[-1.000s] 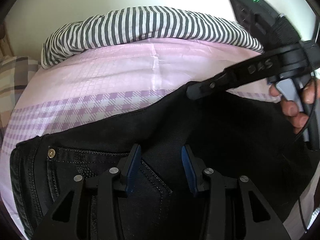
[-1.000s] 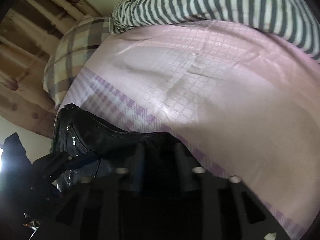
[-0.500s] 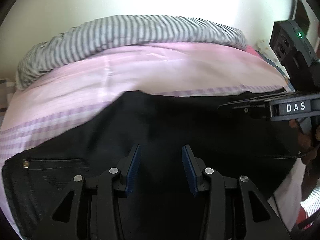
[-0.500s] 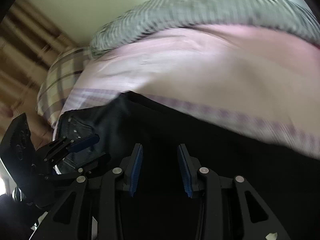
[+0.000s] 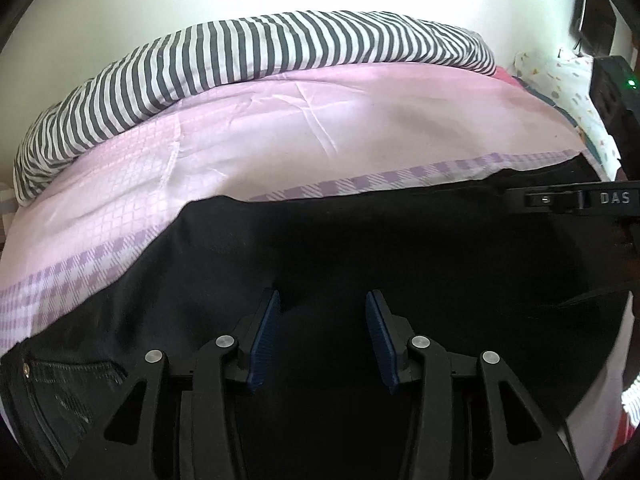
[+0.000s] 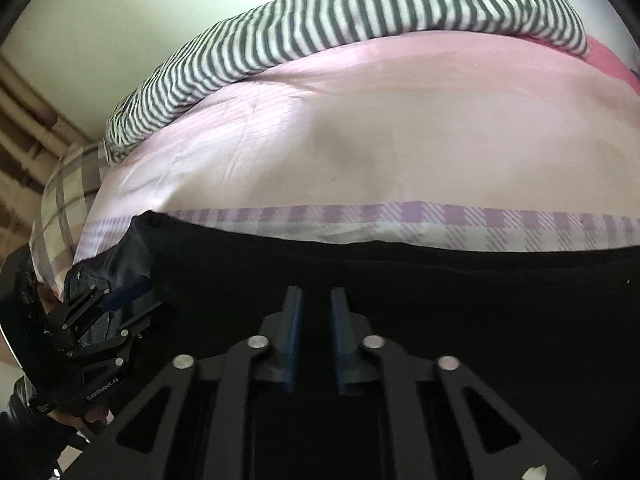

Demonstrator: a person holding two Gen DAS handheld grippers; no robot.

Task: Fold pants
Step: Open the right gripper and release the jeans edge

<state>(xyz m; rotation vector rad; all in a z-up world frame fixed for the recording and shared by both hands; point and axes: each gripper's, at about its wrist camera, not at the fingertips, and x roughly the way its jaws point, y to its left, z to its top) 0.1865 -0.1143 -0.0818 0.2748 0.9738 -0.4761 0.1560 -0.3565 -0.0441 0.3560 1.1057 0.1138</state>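
Black pants (image 5: pixel 360 248) lie lengthwise across the pink sheet, with the waistband and a riveted pocket (image 5: pixel 60 380) at the lower left. My left gripper (image 5: pixel 322 300) hovers over the middle of the cloth. Its jaws are opening, and the blue pads (image 5: pixel 264 336) stand apart without pressing anything. In the right wrist view the left gripper (image 6: pixel 140 300) sits near the waist end of the pants (image 6: pixel 440 280). My right gripper (image 6: pixel 312 292) is closing to a narrow slit, with black cloth between the pads. It shows as a dark bar (image 5: pixel 516 198) at the pants' far edge.
A striped duvet (image 5: pixel 280 52) is bunched along the back of the bed, behind the pink sheet (image 5: pixel 320 132). A plaid pillow (image 6: pixel 68 200) and wooden headboard (image 6: pixel 24 120) lie to the left. A white patterned cloth (image 5: pixel 568 80) lies at the far right.
Both grippers have slid along the pants away from the waistband, which now sits further left. The right jaws, open half a second ago, have drawn nearly together. The pants lie flatter.
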